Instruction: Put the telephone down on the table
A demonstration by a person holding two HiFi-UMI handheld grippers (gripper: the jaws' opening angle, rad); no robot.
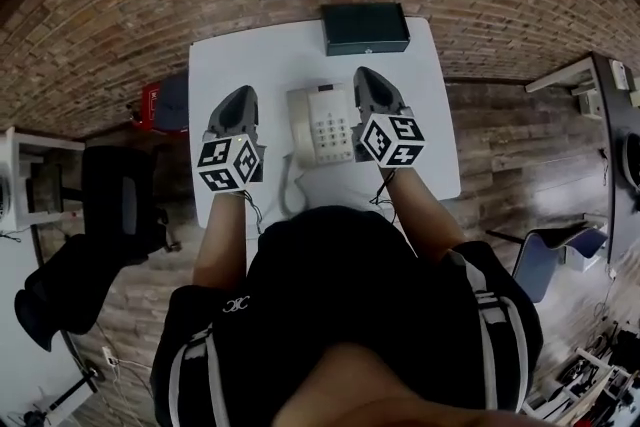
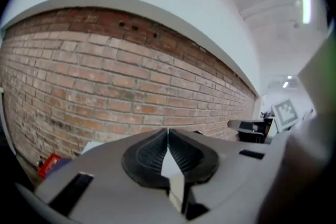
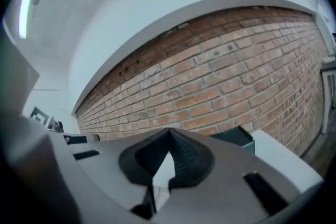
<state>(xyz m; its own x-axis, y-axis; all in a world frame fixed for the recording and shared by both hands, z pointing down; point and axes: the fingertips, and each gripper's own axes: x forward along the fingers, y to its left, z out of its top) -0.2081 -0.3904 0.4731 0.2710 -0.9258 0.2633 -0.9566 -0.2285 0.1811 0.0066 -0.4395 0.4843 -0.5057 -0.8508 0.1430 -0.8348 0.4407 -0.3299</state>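
A beige push-button telephone [image 1: 318, 125] lies flat on the white table [image 1: 240, 65], its curly cord [image 1: 290, 190] trailing toward the near edge. My left gripper [image 1: 238, 107] hangs above the table to the left of the phone, apart from it. In the left gripper view its jaws [image 2: 168, 131] are shut with nothing between them, pointing at the brick wall. My right gripper [image 1: 372, 91] is held over the phone's right edge. Its jaws [image 3: 169, 130] are also shut and empty in the right gripper view. The phone does not appear in either gripper view.
A dark green box [image 1: 365, 27] stands at the table's far edge against the brick wall, also seen from the right gripper [image 3: 236, 136]. A red object [image 1: 150, 102] sits on the floor left of the table. A black chair [image 1: 120, 195] is at left, a blue one [image 1: 560, 250] at right.
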